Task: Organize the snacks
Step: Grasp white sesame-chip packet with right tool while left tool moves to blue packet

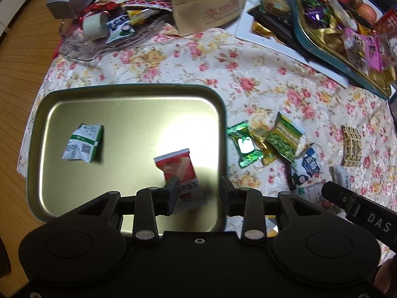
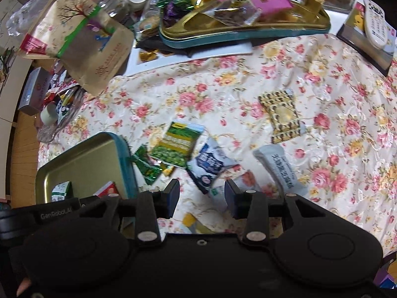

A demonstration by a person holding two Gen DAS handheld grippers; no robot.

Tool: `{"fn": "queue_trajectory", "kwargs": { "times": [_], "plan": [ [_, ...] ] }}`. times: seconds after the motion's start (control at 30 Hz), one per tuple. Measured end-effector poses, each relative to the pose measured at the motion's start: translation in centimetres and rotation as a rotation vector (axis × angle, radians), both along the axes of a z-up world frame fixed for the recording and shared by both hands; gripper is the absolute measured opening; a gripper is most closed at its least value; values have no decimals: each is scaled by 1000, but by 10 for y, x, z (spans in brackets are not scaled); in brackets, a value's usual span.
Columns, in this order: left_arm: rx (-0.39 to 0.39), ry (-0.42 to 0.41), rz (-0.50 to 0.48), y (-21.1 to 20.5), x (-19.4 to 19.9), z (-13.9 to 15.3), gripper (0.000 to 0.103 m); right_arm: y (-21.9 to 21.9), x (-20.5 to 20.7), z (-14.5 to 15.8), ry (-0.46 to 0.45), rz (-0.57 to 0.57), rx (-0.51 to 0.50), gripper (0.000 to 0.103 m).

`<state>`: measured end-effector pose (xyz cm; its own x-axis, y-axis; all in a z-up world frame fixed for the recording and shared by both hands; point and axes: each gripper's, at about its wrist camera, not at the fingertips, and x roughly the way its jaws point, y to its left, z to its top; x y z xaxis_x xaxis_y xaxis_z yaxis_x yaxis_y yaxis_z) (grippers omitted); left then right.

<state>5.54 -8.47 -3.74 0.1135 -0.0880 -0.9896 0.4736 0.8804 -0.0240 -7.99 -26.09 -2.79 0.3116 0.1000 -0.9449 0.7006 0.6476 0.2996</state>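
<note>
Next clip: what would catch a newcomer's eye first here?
Probably the shiny metal tray under the left tool, holding only a green-and-white packet and a red packet. Next, the loose cluster of snack packets on the floral cloth just right of the tray. Behind them, a second tin heaped with sweets closes the cluttered far side.

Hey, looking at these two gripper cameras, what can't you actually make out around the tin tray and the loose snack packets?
- Red packet: left view, its lower end is hidden behind a finger of the left gripper.
- Tin tray: right view, its near part is covered by the gripper bodies.
- Small packets under the right gripper: right view, partly hidden, print unreadable.
- Blue-and-white packet: left view, text too small and blurred.
</note>
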Motion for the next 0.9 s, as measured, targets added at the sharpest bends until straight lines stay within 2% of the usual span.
{"fn": "queue_trajectory", "kwargs": {
  "times": [0.57, 0.73, 0.9],
  "plan": [
    [-21, 55, -101, -55, -36, -4, 45, -63, -47, -46, 102, -170, -28, 43],
    [-23, 54, -111, -59, -39, -3, 45, -62, -45, -51, 87, -144, -32, 43],
    [-24, 64, -76, -55, -34, -3, 45, -52, -37, -56, 98, -96, -73, 43]
  ]
}}
